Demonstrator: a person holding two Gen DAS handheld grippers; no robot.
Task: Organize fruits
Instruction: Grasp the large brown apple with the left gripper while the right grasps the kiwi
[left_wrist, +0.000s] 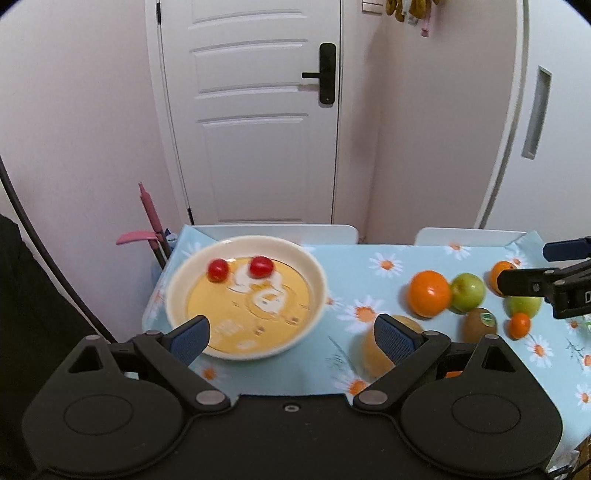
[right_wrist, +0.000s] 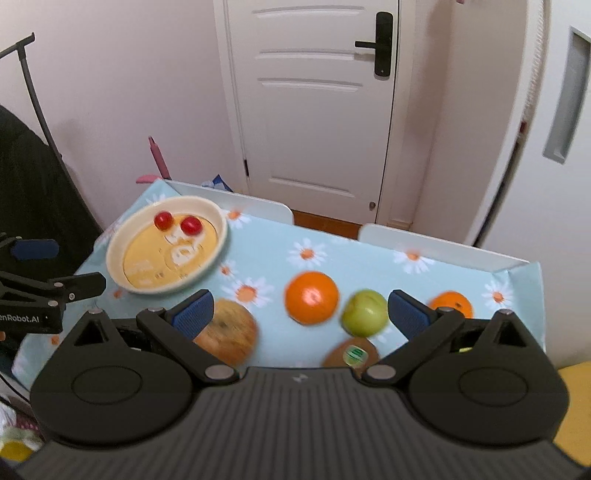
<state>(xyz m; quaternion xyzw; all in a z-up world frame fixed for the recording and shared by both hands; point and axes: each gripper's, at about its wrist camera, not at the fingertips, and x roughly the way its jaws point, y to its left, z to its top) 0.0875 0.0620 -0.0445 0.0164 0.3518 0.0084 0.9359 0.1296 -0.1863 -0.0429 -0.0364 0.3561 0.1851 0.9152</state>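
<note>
A cream bowl (left_wrist: 314, 269) with a yellow inside holds two red cherry tomatoes (left_wrist: 260, 266) at the table's far left; it also shows in the right wrist view (right_wrist: 112, 251). My left gripper (left_wrist: 291, 338) is open and empty, above the table just right of the bowl. A yellow-brown pear (left_wrist: 365, 354) lies by its right finger. My right gripper (right_wrist: 301, 314) is open and empty above an orange (right_wrist: 312, 297), a green apple (right_wrist: 364, 312), a kiwi (right_wrist: 351, 354) and the pear (right_wrist: 231, 332). A second orange (right_wrist: 452, 302) lies behind its right finger.
The table has a light blue daisy cloth (left_wrist: 369, 258) and two white chair backs (right_wrist: 436, 243) behind it. A white door (left_wrist: 258, 110) and a pink-handled tool (left_wrist: 149, 210) stand beyond. A small tangerine (left_wrist: 520, 325) and a second green apple (left_wrist: 524, 304) lie at right.
</note>
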